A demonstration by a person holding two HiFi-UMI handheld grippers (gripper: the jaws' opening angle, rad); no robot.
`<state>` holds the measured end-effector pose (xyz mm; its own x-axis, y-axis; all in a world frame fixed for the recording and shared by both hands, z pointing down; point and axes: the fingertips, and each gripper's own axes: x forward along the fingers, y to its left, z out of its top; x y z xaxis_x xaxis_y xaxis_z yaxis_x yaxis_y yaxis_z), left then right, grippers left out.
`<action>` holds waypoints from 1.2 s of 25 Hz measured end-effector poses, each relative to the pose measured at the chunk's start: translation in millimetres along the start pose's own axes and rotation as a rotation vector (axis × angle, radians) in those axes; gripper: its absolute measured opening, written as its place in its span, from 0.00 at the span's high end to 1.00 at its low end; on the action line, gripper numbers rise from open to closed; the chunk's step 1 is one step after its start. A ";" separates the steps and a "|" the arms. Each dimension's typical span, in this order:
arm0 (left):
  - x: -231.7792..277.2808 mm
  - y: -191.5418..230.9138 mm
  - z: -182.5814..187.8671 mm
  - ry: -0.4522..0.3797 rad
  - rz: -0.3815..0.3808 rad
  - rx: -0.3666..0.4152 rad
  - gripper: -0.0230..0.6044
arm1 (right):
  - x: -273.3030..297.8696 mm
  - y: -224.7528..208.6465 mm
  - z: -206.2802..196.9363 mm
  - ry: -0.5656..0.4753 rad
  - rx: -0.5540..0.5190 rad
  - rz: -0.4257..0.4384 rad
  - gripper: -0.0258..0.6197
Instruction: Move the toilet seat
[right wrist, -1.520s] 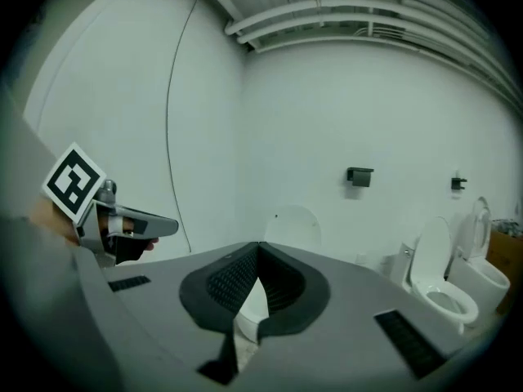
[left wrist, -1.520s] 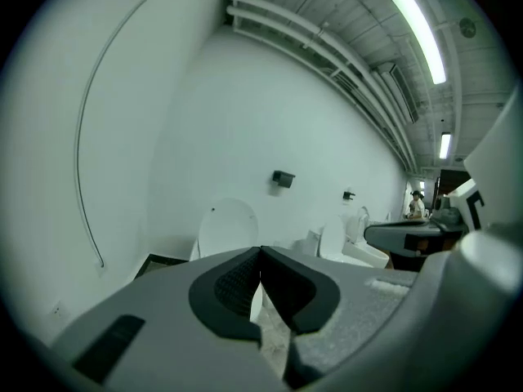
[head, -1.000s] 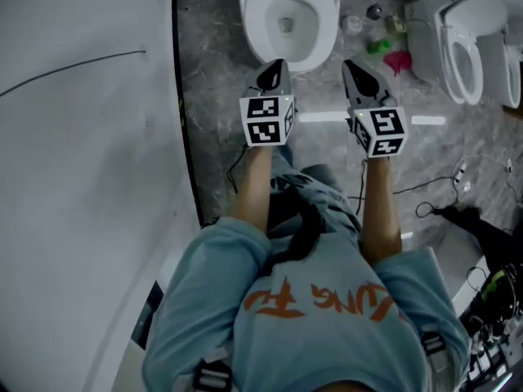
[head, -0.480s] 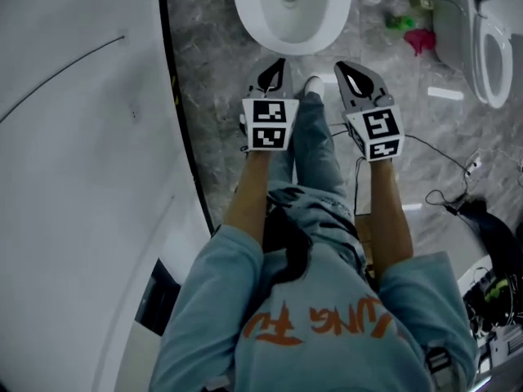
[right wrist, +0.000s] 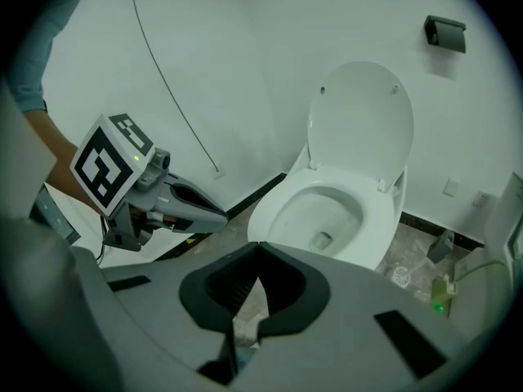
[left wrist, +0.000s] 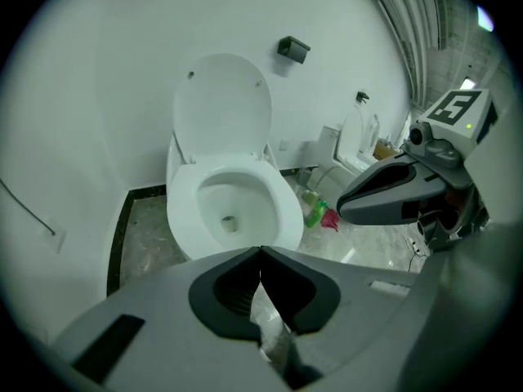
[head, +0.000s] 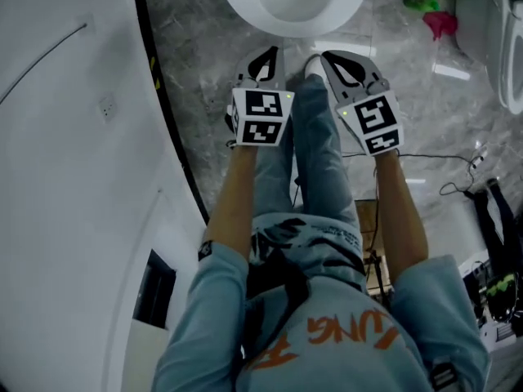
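Note:
The white toilet stands against the wall with its lid raised upright and the seat ring lying on the bowl. In the head view only the bowl's front rim shows at the top edge. My left gripper and right gripper hang side by side just short of that rim, both shut with nothing between the jaws. Neither touches the toilet. In the left gripper view my own jaws meet, and the right gripper shows at the right. The right gripper view shows its jaws closed too.
A white curved wall runs close on the left. The person's leg and shoe are between the grippers. A green bottle and pink object lie on the floor right of the bowl. A second toilet and cables are further right.
The person has stepped toward the toilet, so the bowl has slid to the top of the head view. Both grippers, still shut, are now close to its front rim.

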<state>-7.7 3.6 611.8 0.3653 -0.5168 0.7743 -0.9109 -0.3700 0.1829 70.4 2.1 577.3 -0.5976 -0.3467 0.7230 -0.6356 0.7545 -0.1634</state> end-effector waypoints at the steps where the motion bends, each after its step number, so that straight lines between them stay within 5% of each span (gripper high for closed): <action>1: 4.6 1.6 -5.6 0.008 -0.003 0.006 0.96 | 5.1 2.3 -5.6 0.009 -0.004 0.009 0.96; 9: 51.5 4.7 -21.5 0.047 -0.094 0.157 0.96 | 56.0 -3.9 -37.3 0.063 -0.095 0.087 0.95; 11: 65.5 10.7 -23.7 0.066 -0.106 0.224 0.96 | 72.8 -7.8 -41.3 0.085 -0.140 0.110 0.84; 14: 81.4 11.0 -31.6 0.097 -0.152 0.417 0.95 | 95.3 -11.6 -53.4 0.151 -0.249 0.130 0.69; 18: 101.3 12.8 -54.8 0.208 -0.240 0.714 0.63 | 121.6 -13.5 -70.9 0.241 -0.454 0.173 0.62; 22: 116.0 10.6 -62.3 0.247 -0.287 0.925 0.57 | 144.0 -17.2 -87.9 0.342 -0.645 0.203 0.56; 30: 138.2 5.1 -71.7 0.263 -0.311 1.031 0.57 | 167.2 -22.6 -110.5 0.478 -0.782 0.279 0.56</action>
<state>24.4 -14.4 763.2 0.3865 -0.1549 0.9092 -0.1456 -0.9837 -0.1057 38.9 -11.3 776.0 -0.3054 0.0353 0.9516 0.1089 0.9940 -0.0020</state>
